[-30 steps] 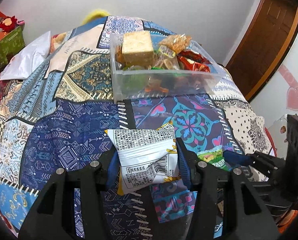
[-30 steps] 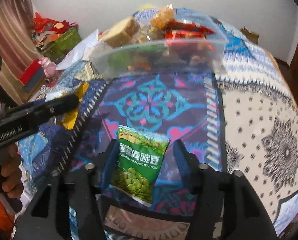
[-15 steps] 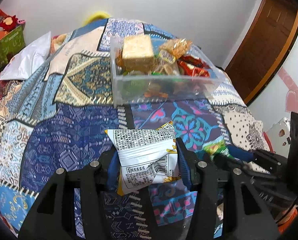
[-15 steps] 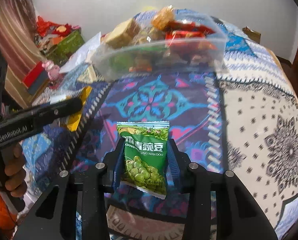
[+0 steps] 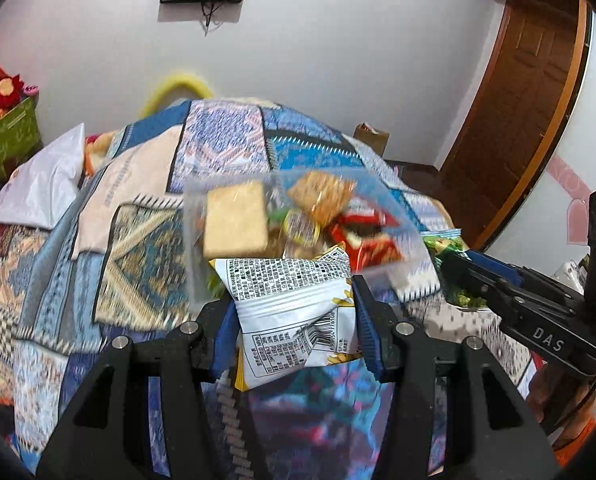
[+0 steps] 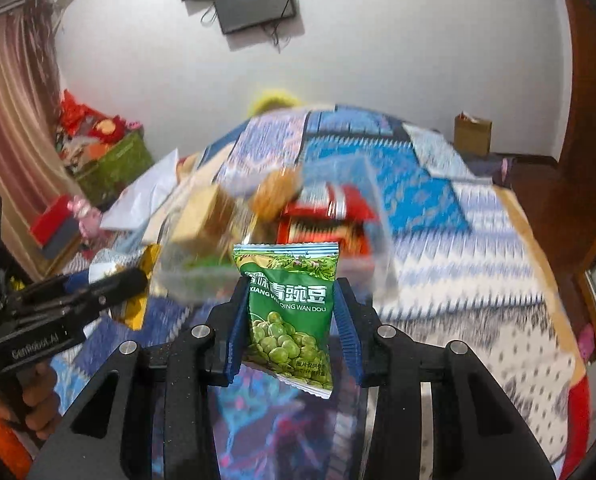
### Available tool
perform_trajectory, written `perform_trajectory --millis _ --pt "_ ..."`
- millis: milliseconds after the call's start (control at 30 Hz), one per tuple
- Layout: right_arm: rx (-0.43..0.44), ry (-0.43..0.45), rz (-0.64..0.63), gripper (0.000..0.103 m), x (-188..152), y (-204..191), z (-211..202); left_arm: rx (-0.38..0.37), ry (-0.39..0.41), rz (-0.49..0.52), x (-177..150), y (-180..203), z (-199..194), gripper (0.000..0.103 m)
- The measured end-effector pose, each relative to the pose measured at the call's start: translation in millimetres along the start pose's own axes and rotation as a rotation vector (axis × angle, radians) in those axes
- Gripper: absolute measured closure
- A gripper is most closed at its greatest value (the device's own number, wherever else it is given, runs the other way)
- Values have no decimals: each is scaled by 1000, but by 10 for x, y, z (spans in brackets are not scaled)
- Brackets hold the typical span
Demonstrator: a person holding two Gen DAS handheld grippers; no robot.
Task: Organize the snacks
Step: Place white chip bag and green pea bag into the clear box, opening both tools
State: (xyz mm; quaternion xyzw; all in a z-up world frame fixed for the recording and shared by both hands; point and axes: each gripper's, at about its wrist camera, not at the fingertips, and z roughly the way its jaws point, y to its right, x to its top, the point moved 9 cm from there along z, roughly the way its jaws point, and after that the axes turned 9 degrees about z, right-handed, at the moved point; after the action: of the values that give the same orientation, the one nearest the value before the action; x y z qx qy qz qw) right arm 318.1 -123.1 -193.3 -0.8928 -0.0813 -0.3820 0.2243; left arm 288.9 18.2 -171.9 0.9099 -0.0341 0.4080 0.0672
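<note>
Both my grippers loaded, bin ahead.

My left gripper (image 5: 294, 316) was clamped on the white-and-yellow snack packet (image 5: 294, 308), jaws closed on its sides; my right gripper (image 6: 288, 320) pinched the green pea packet (image 6: 292, 308) the same way, held upright. The clear snack bin (image 5: 402, 236) sat at 12 o'clock w/ crackers & red packs inside (blurred), on the patchwork bedspread (image 5: 146, 280). Right gripper showed at 3 o'clock in the left view.

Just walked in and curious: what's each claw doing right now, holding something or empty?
Left claw: closed on the white snack packet.
Right claw: closed on the green pea packet.
</note>
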Motion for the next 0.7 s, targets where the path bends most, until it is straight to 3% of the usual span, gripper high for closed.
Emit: perform_trajectory --millis 267,567,700 --pt "-12 31 29 66 330 113 371 -7 -14 24 296 136 495 52" --pt "-36 -38 32 66 241 305 808 -1 -90 8 224 152 1157 51" --pt "6 -60 74 63 211 362 803 -2 -71 1 200 114 1202 40"
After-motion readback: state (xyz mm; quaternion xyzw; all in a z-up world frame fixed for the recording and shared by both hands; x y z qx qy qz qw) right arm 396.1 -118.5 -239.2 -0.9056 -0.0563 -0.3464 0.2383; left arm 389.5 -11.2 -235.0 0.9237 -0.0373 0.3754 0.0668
